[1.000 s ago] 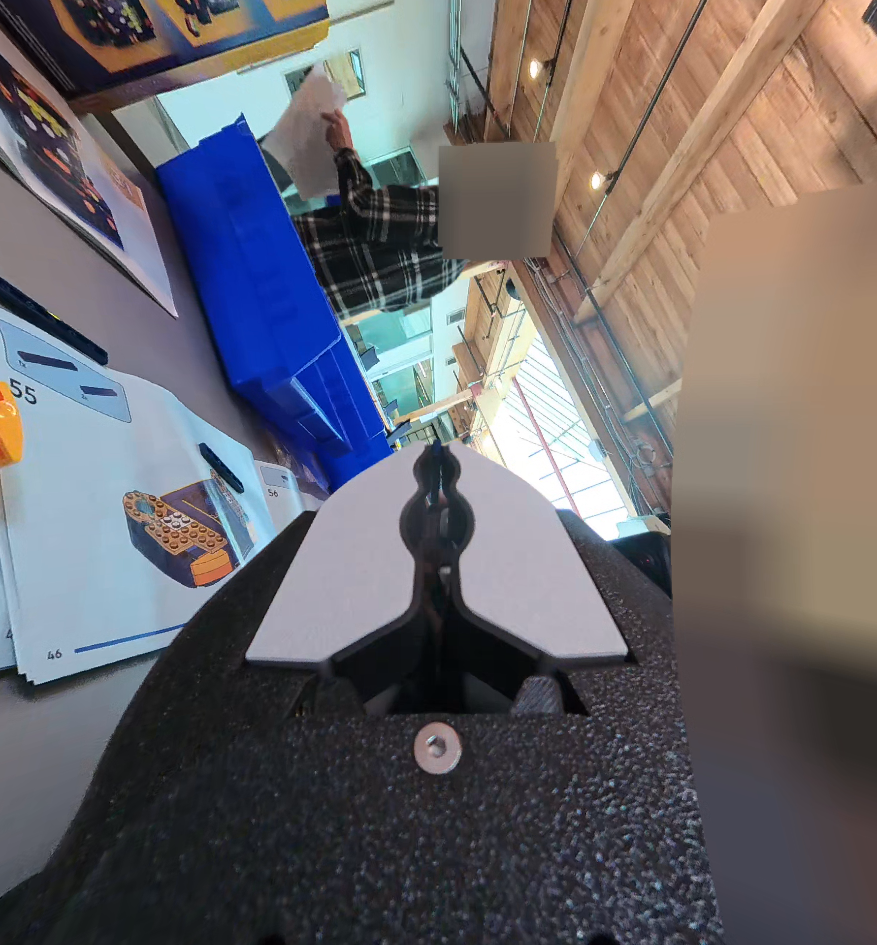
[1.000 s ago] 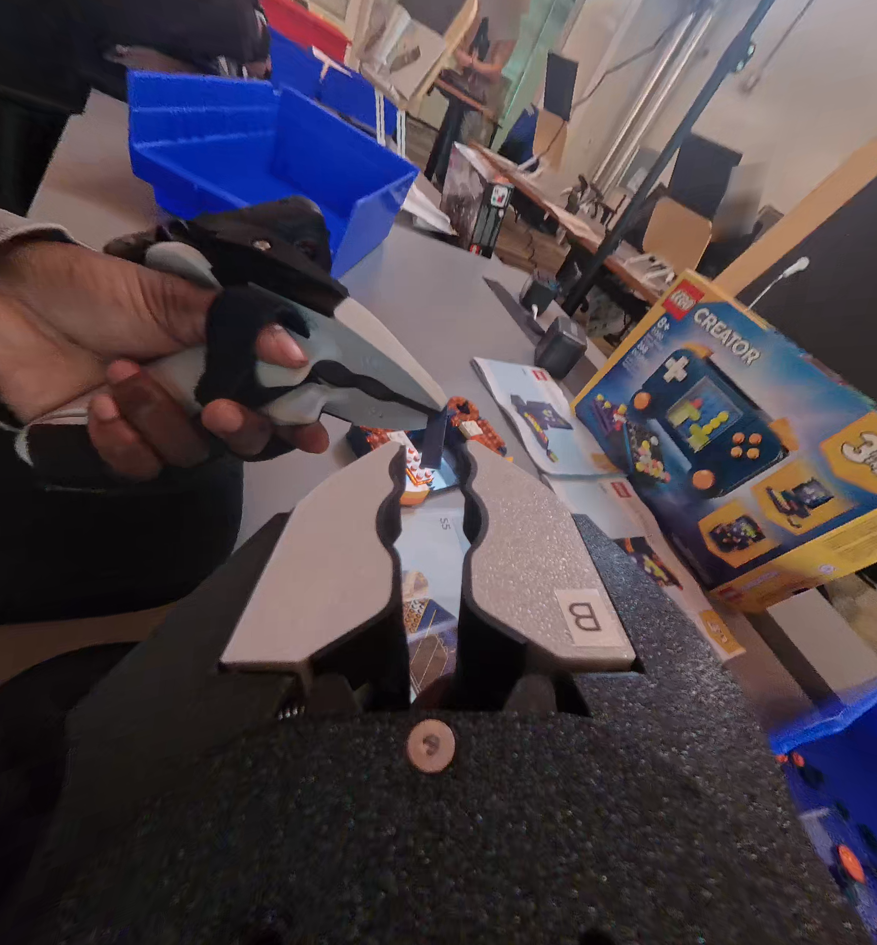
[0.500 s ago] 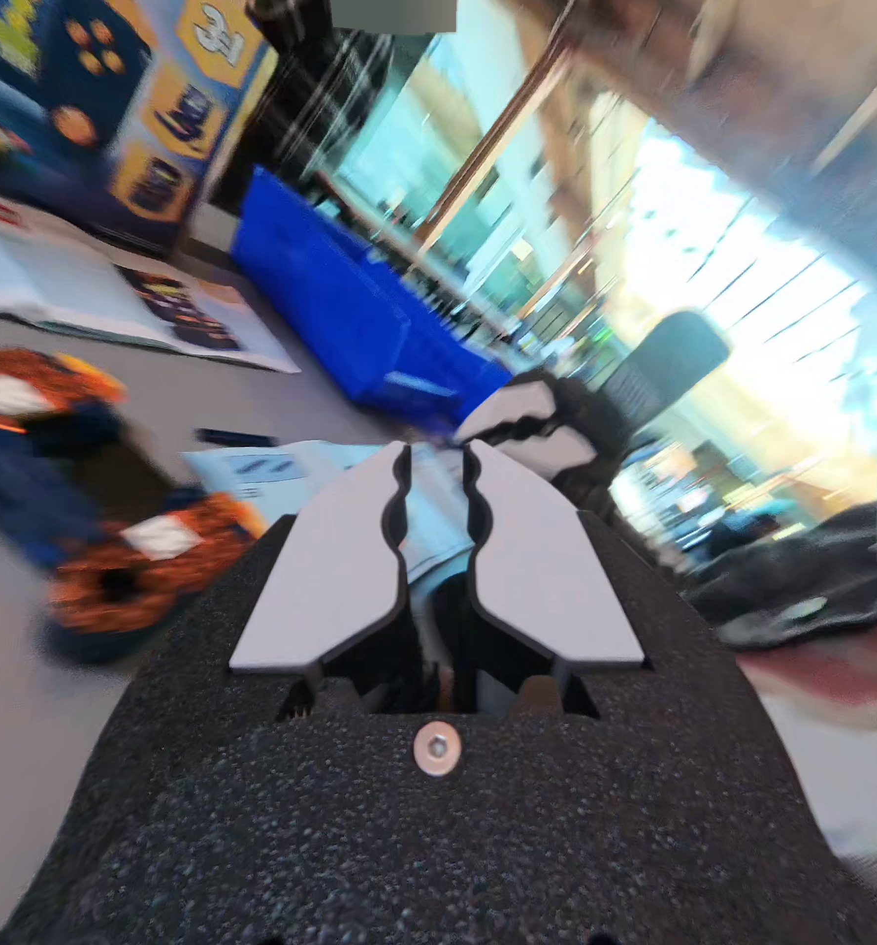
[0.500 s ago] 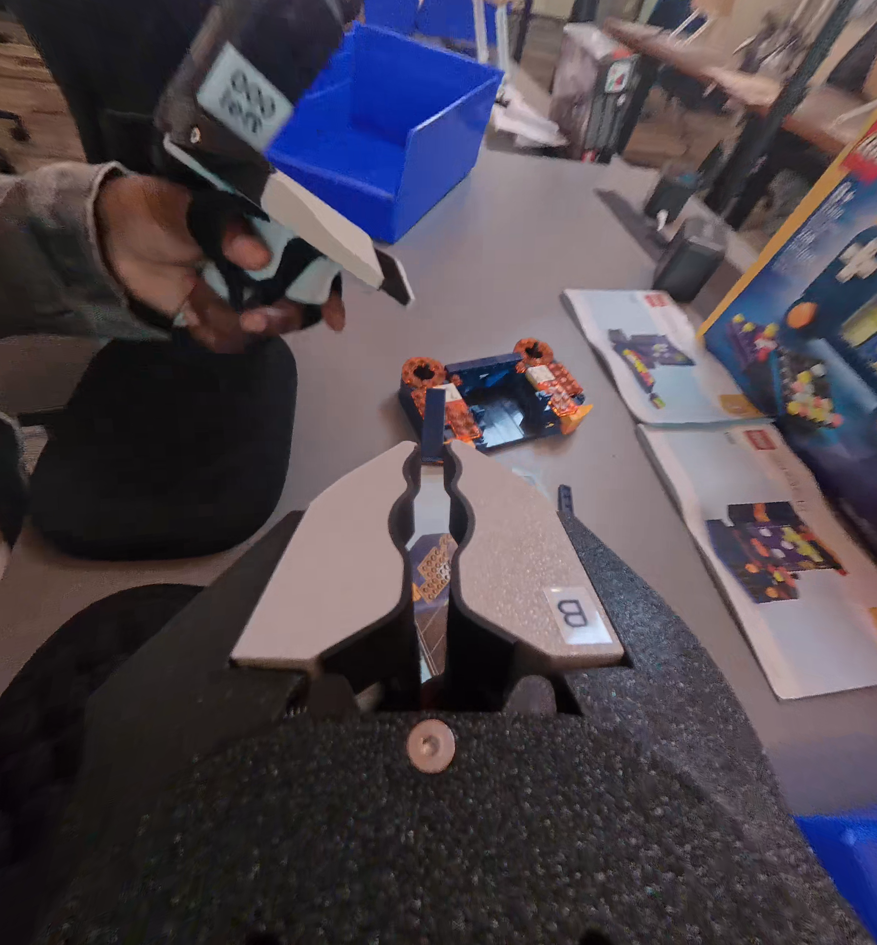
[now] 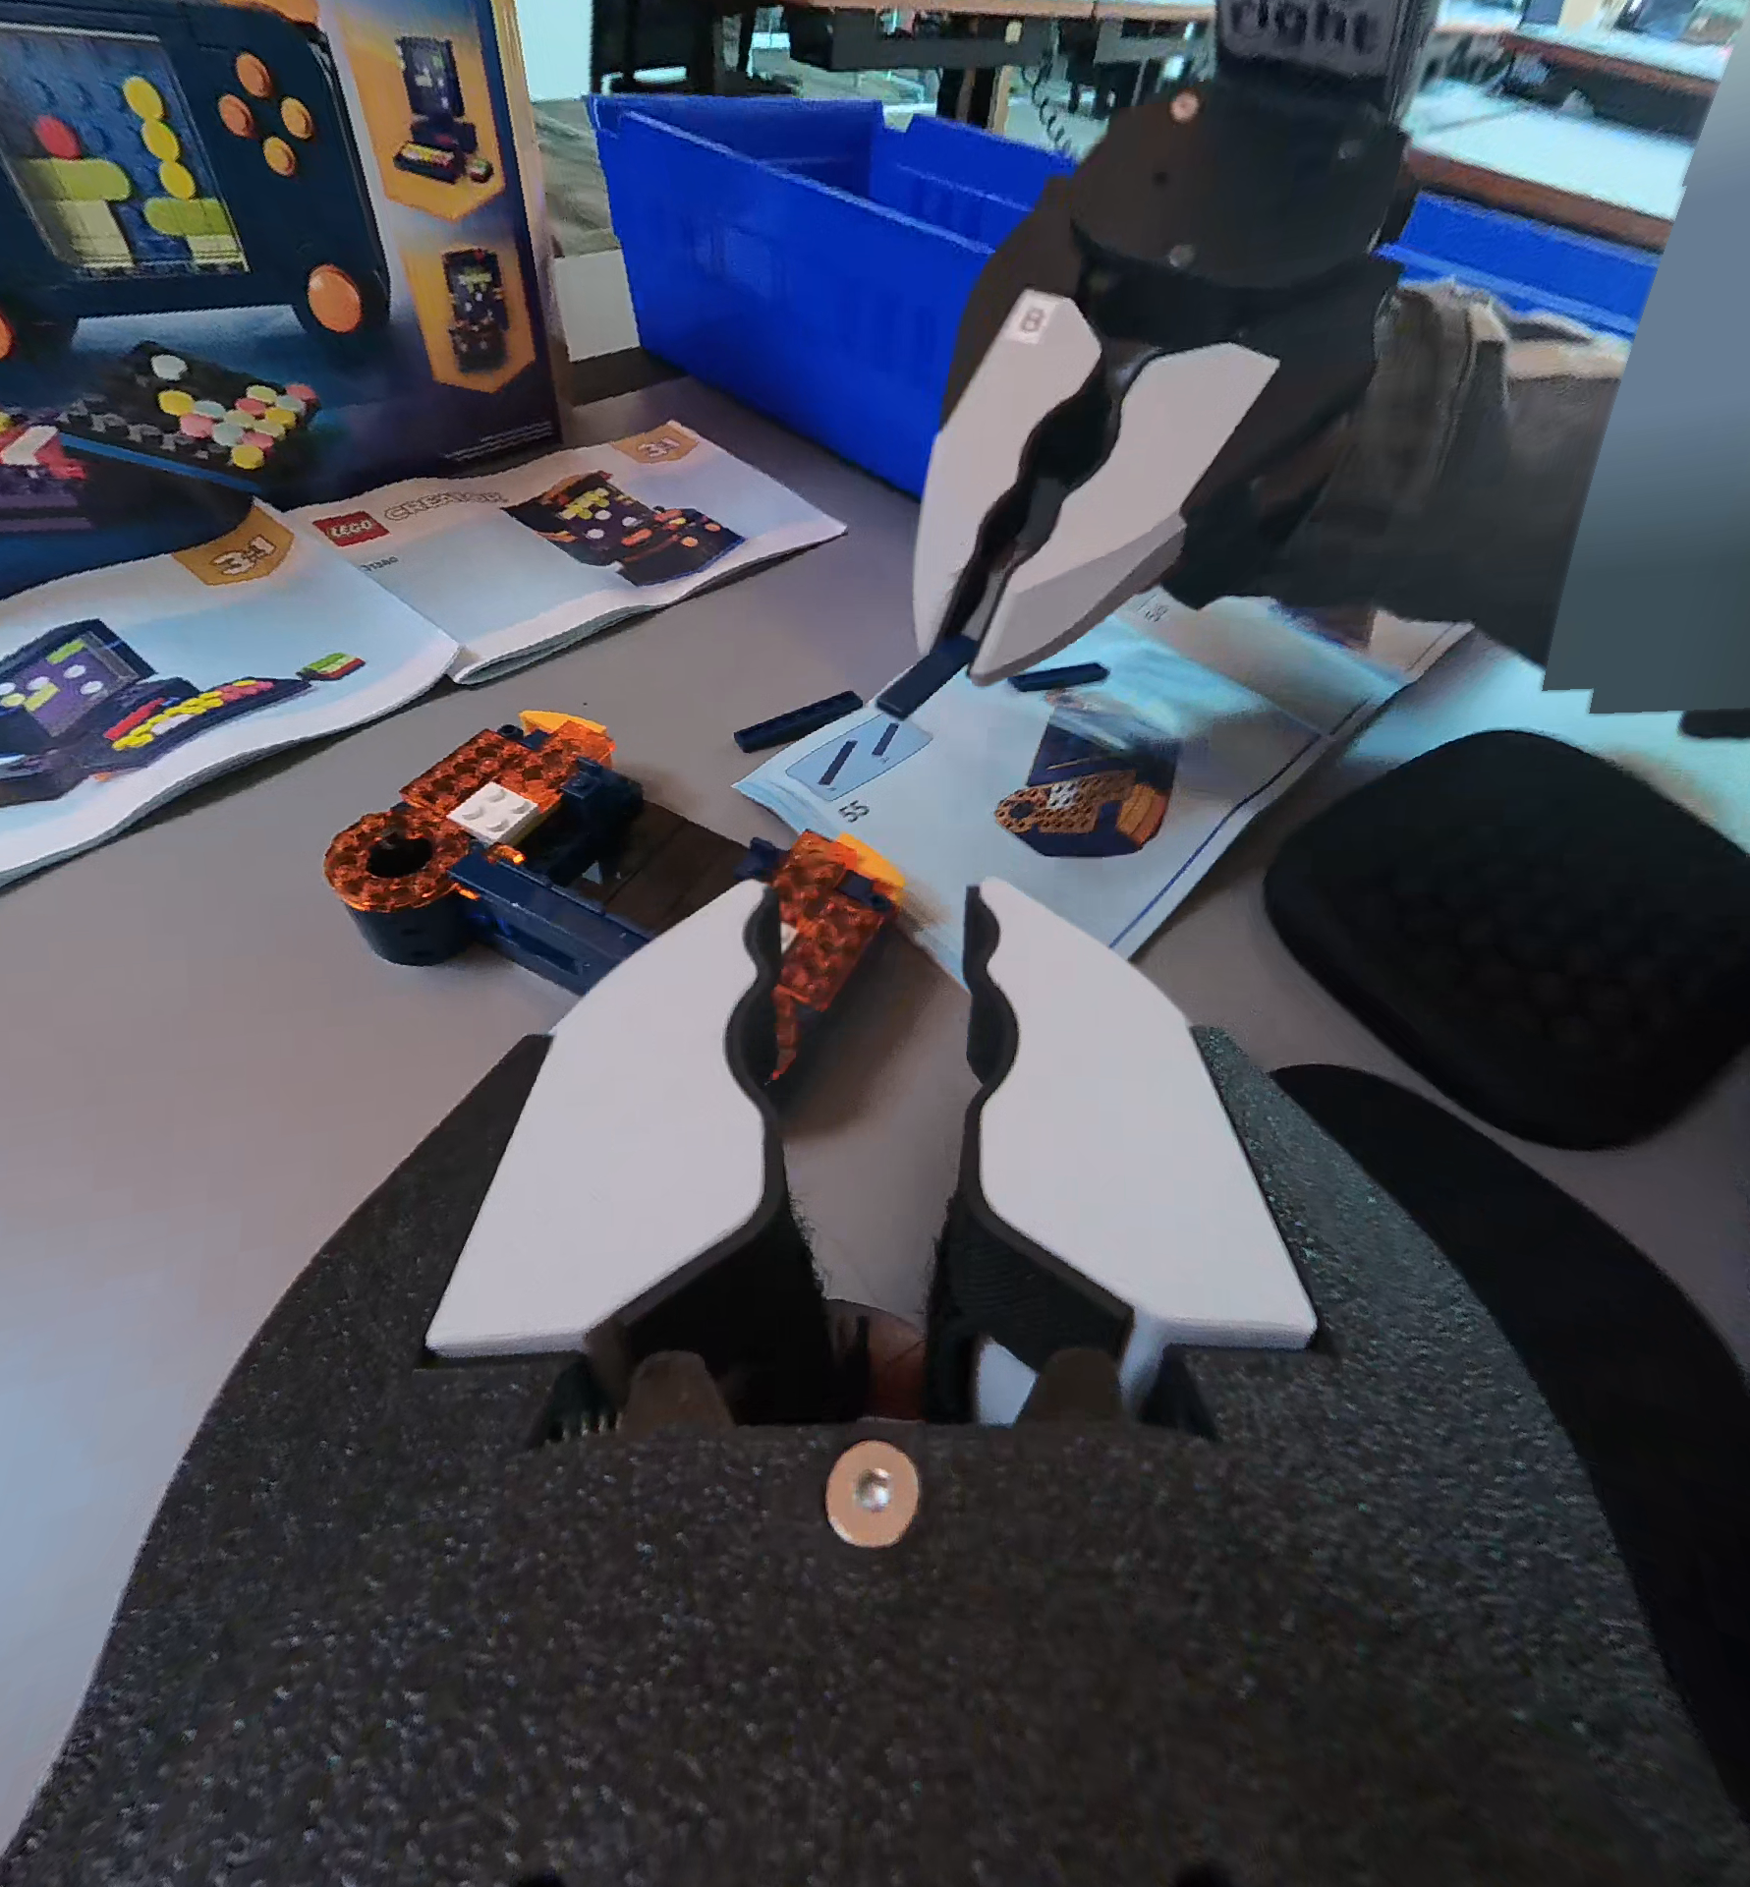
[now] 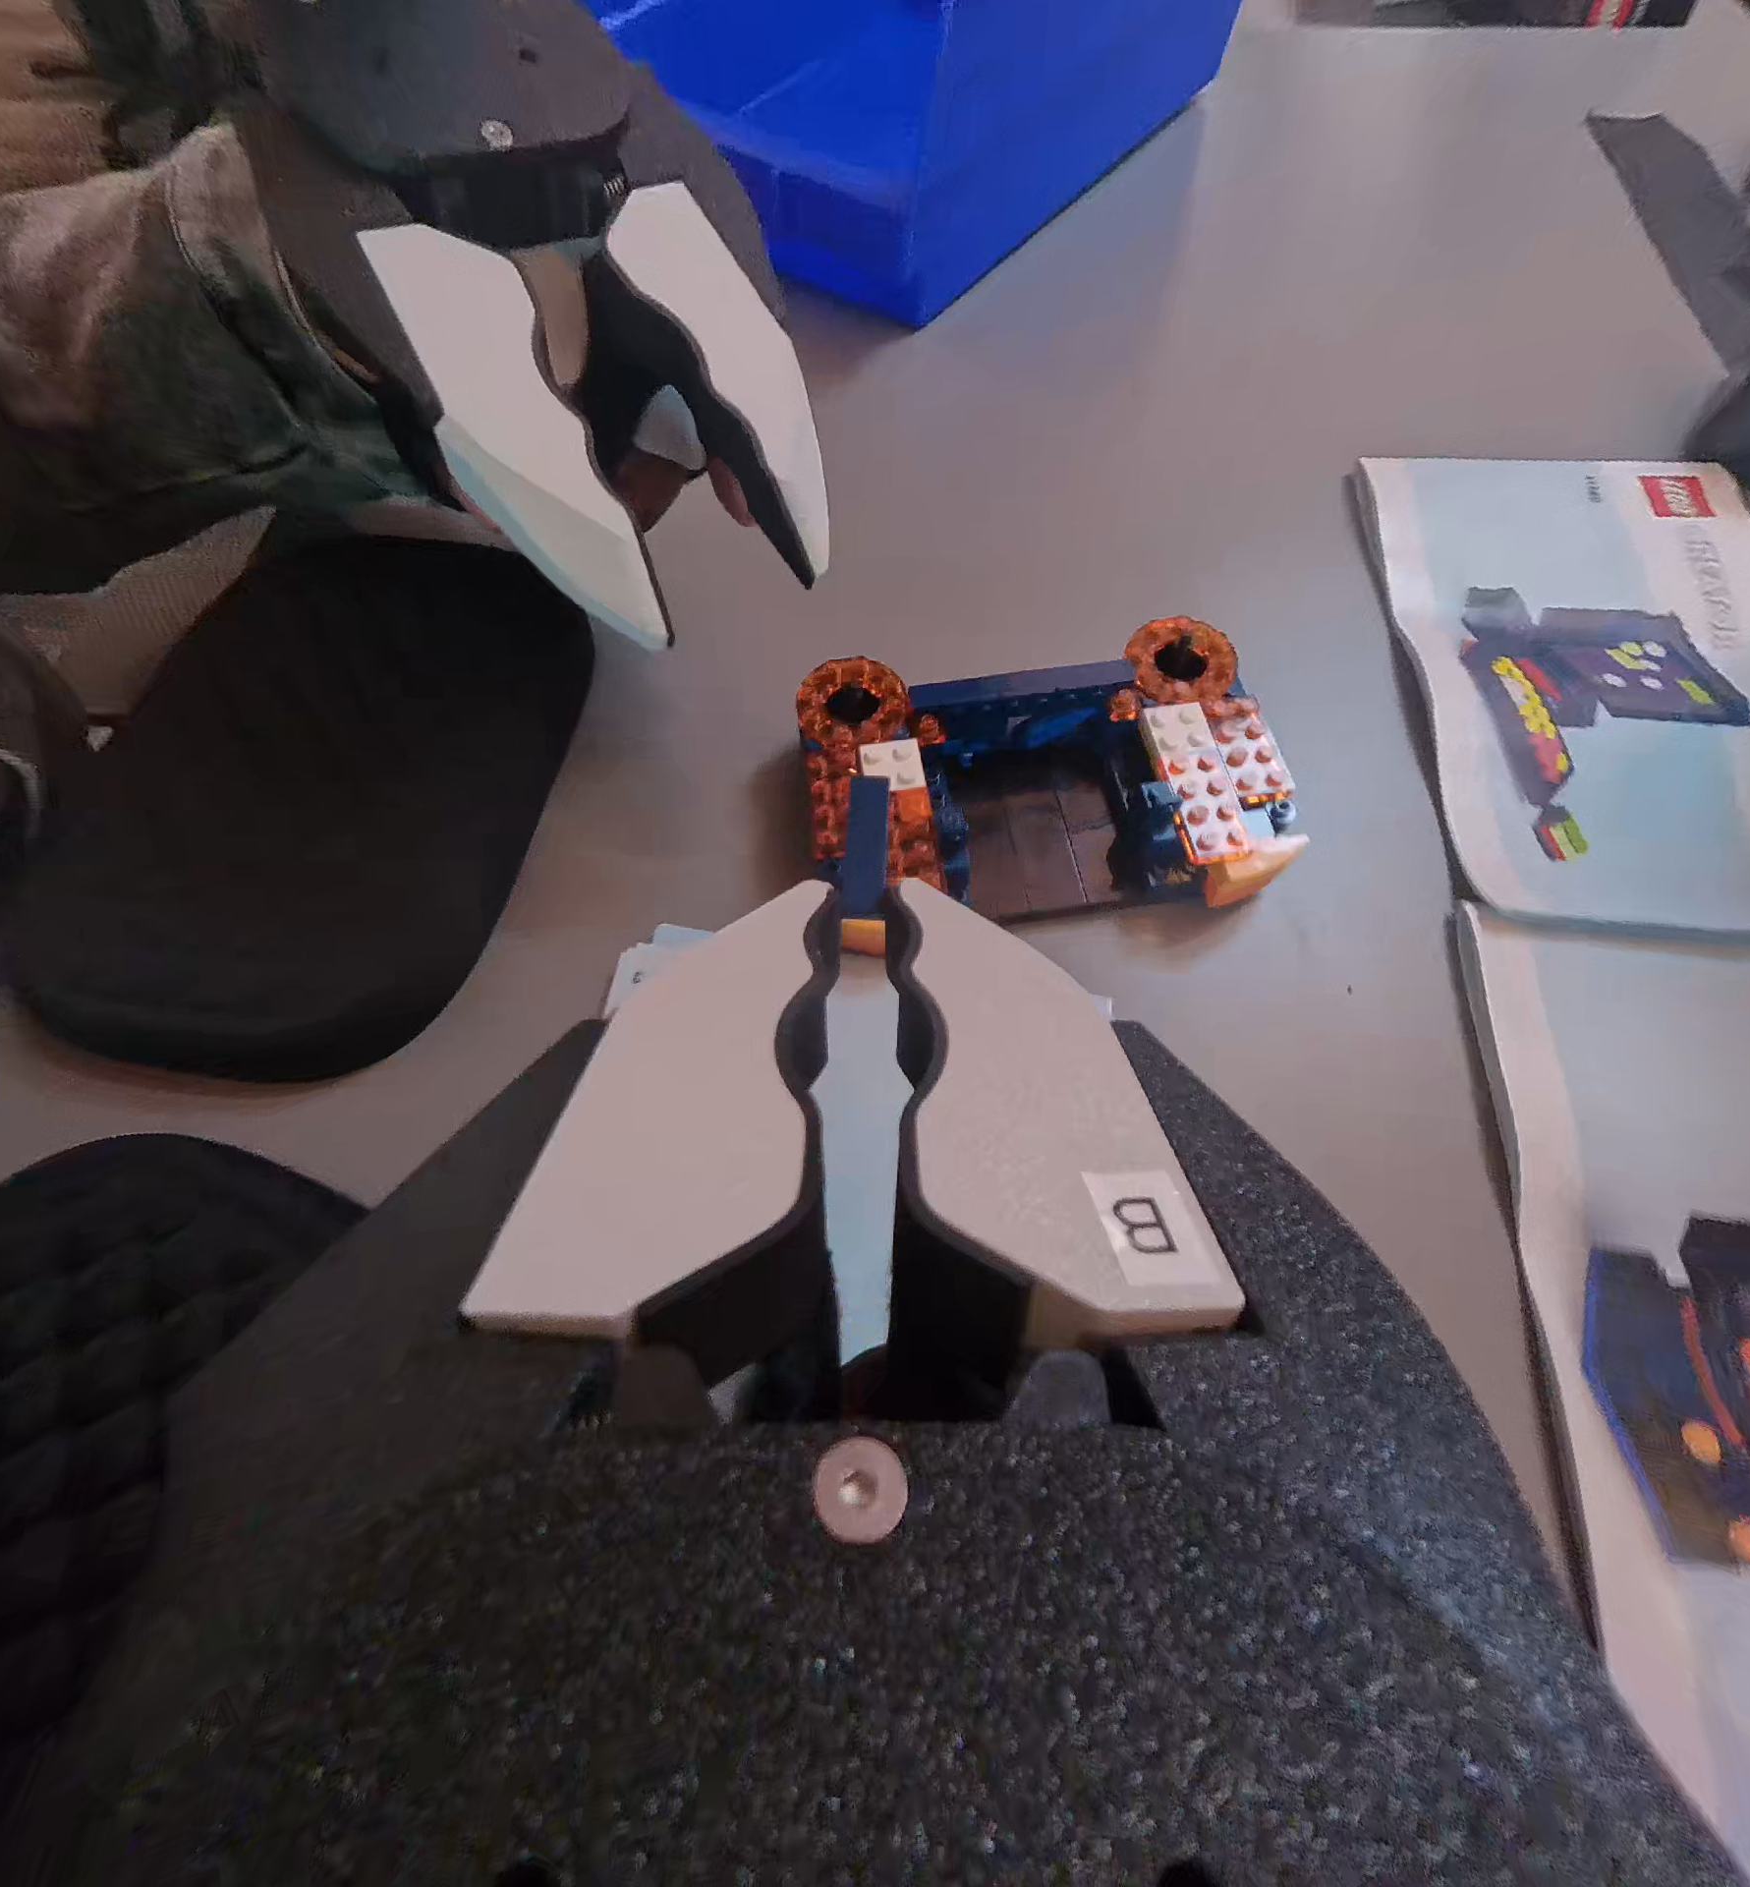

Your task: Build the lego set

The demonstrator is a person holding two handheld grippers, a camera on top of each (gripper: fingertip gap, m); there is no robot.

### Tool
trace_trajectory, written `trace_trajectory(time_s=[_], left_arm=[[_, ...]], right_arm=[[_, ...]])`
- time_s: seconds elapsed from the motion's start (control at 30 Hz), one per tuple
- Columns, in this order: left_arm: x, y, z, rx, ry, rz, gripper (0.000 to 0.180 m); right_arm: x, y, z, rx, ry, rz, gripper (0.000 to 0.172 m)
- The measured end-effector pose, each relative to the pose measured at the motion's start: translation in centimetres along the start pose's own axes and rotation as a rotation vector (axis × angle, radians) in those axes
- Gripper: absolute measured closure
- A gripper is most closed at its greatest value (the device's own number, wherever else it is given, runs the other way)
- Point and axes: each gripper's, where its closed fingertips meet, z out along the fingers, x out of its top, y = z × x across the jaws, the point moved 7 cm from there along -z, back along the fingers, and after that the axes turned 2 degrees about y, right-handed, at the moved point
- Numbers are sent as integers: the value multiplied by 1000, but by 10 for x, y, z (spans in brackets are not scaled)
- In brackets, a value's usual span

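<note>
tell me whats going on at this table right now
A person works with two hand-held grippers over a gray table. The right gripper pinches a dark blue flat strip above a half-built orange and navy brick model. The left gripper is open, near the model's orange end, gripping nothing. Instruction booklets and a blue bin lie around.

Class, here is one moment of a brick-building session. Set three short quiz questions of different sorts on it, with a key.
1. True or false: the right gripper grips a dark blue strip.
2. The left gripper stands: A shut, B open.
3. What colour is the bin behind the brick model?

Key: 1 true; 2 B; 3 blue.
</note>
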Motion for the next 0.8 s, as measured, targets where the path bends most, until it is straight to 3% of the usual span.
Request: trace_trajectory(time_s=[0.23,0.3,0.8], left_arm=[[-8,-8,-1,21,-62,47,144],[-10,-10,-1,14,-83,59,127],[-14,-13,25,-120,-244,254,115]], right_arm=[[8,16,53,78,-97,-90,164],[8,20,60,68,-125,-100,164],[3,27,71,120,-208,-75,164]])
